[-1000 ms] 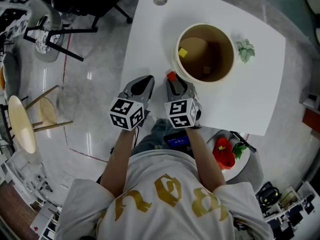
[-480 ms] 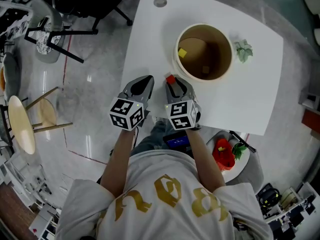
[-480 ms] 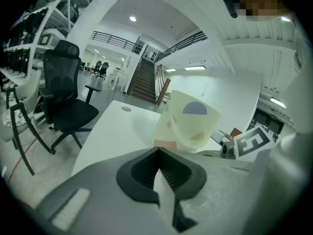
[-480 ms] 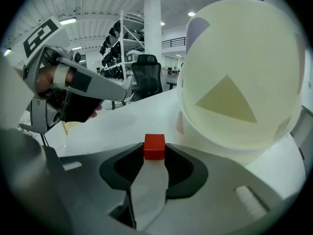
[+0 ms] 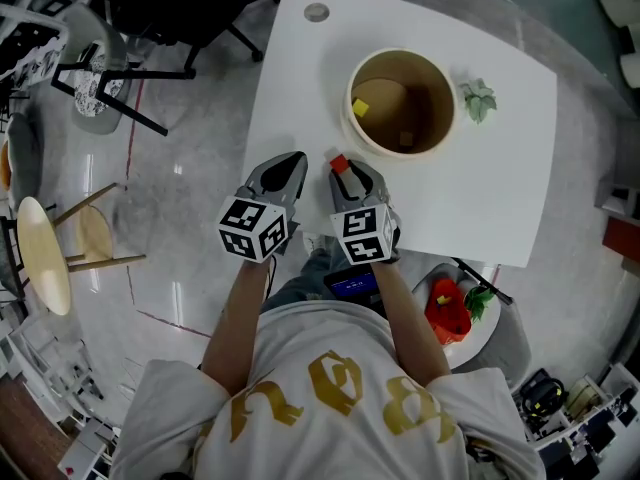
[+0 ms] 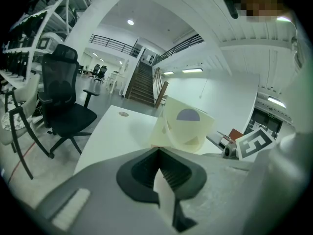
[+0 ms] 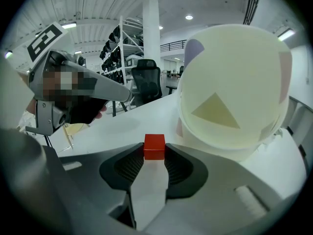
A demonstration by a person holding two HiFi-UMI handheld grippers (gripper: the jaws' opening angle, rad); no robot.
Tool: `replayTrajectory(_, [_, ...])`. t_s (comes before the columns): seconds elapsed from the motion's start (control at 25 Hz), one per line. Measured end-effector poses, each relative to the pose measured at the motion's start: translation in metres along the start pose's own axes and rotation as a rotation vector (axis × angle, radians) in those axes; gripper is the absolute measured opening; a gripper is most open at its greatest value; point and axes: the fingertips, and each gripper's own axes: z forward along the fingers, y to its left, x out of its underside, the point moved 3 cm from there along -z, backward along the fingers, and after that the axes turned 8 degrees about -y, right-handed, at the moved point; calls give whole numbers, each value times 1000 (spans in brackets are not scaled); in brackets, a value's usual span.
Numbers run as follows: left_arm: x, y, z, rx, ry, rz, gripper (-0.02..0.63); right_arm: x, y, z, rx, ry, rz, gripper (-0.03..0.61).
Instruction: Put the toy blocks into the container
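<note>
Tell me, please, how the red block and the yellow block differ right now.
Colour: the red block is red, the yellow block yellow. Place: the red block is held between the right gripper's jaws, which have just been opening, outside the container; the yellow block lies inside it. Both look like small cubes.

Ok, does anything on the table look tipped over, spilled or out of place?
Nothing stands out. The container stands upright on the white table with a yellow block inside. A small green thing lies on the table beside it, outside.
</note>
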Motion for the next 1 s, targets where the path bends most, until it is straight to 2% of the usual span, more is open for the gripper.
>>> replayTrajectory(0.24, [-8, -6, -6, 12, -25, 1, 2, -5, 3, -10, 8, -11, -2, 153])
replayTrajectory(0.64, [-26, -15, -13, 30, -79, 3, 2, -27, 8, -32, 6, -71, 102, 155])
replayTrajectory(1.0, [-45, -28, -13, 60, -120, 24, 2, -46, -4, -54, 32, -129, 120, 155])
